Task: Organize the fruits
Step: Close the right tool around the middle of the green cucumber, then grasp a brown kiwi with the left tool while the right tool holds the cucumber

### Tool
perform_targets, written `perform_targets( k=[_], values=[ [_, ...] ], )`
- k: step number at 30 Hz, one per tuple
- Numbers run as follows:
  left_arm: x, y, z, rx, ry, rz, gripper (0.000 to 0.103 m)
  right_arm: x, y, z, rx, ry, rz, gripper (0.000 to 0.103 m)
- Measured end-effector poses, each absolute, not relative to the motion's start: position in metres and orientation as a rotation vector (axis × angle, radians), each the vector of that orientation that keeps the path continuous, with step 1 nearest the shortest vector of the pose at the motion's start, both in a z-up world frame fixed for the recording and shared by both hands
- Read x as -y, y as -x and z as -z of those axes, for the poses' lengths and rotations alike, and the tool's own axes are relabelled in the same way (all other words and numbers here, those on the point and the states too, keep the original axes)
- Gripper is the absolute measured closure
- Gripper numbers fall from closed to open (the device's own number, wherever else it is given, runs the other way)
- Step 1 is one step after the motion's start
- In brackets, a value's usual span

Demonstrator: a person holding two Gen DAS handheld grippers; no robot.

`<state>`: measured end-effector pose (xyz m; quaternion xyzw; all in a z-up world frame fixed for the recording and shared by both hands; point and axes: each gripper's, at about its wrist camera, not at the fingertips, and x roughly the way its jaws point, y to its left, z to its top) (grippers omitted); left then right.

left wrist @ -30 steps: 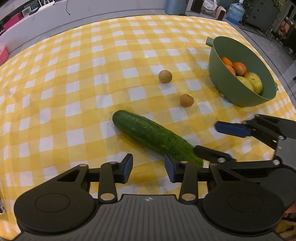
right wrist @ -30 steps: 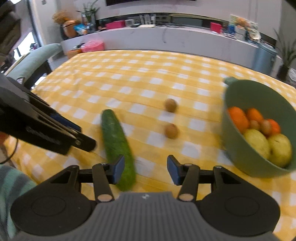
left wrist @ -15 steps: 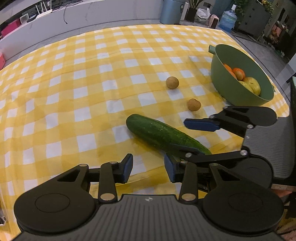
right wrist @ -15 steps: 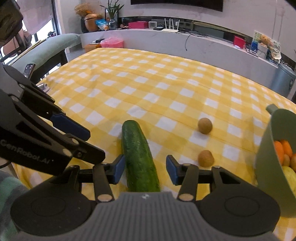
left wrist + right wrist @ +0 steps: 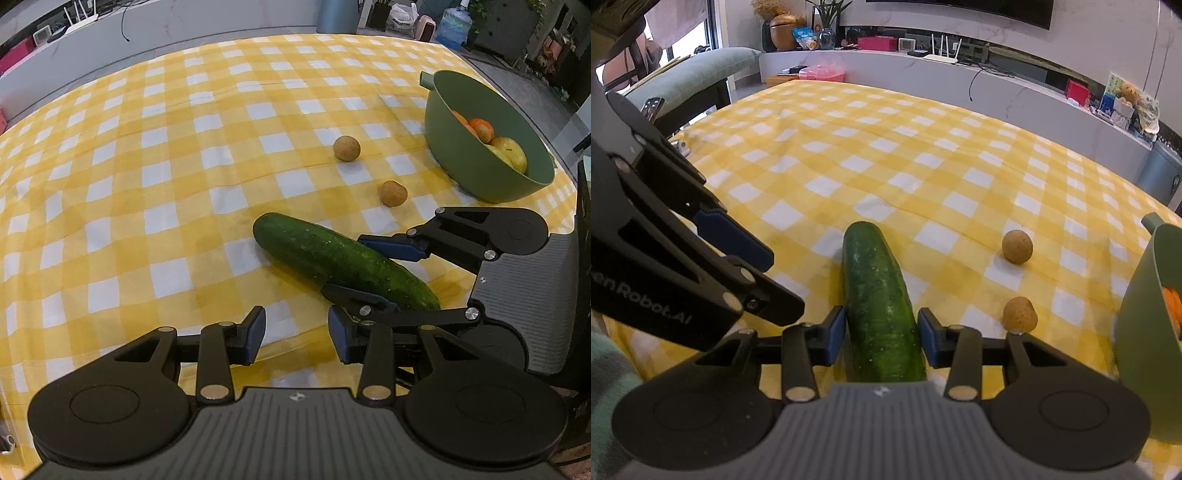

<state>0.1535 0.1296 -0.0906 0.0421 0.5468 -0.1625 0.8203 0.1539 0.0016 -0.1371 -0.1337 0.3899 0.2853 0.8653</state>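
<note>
My right tongs (image 5: 881, 334) sit low over the yellow-and-white checked tablecloth (image 5: 886, 155), blue pads spread apart on either side of the long dark-green cucumber (image 5: 879, 299), which lies flat on the cloth and runs straight out ahead between them; whether the pads touch its skin I cannot tell, there looks to be a sliver of gap on each side. From my left tongs (image 5: 297, 334) the same cucumber (image 5: 343, 260) lies ahead and to the right, and these tongs are spread apart too, holding nothing, over bare cloth. Two small round tan-brown fruits rest ahead to the right of my right tongs: the nearer one (image 5: 1019, 314) just beyond the right pad, the farther one (image 5: 1017, 246) well past it. The green plastic bowl (image 5: 476, 166) stands far right with oranges (image 5: 480, 129) and a yellow fruit (image 5: 511, 155) inside.
</note>
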Motion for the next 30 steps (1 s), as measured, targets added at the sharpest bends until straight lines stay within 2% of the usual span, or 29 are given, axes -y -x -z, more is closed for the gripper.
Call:
perform_targets(
  k=[12,30],
  values=[
    [-0.119,-0.148,0.076,-1.139,-0.128,0.370,0.057,0.039,-0.132,0.112,-0.765,0.207,-0.634,0.066],
    [-0.040,-0.160,0.084,-1.025,-0.234,0.483,0.057,0.152,-0.124,0.112,-0.860,0.087,-0.338,0.065]
  ],
)
